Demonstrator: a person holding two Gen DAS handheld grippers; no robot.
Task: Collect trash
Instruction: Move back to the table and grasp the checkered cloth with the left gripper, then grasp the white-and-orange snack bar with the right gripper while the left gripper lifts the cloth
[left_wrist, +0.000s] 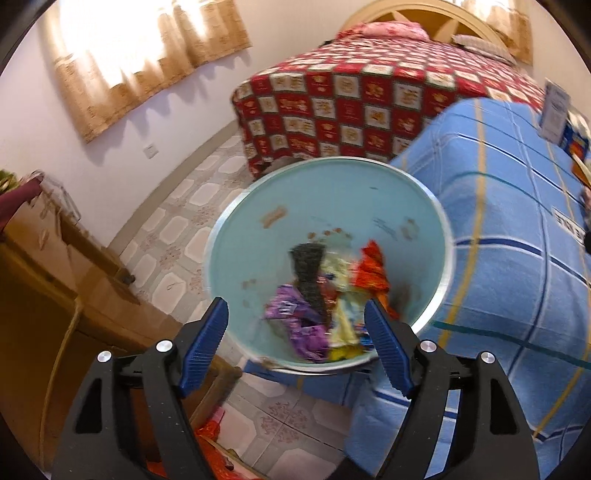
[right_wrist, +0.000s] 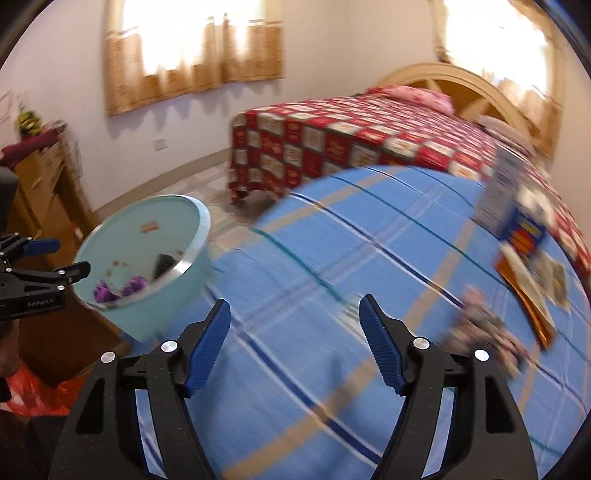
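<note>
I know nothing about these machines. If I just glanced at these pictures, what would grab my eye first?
Probably the pale blue bin, right in front of the left gripper, with bright purple, yellow and orange wrappers heaped at its bottom. Next, the blue plaid cloth spreading under the open right gripper, with a crumpled wrapper lying on it to the right. Behind stands a bed in a red checkered cover.

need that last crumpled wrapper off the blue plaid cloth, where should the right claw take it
Grip the crumpled wrapper across its raised middle, coming from above and its left: it lies low on the blue plaid cloth, and the open right claw is already on that side. Blur hides finer detail.
</note>
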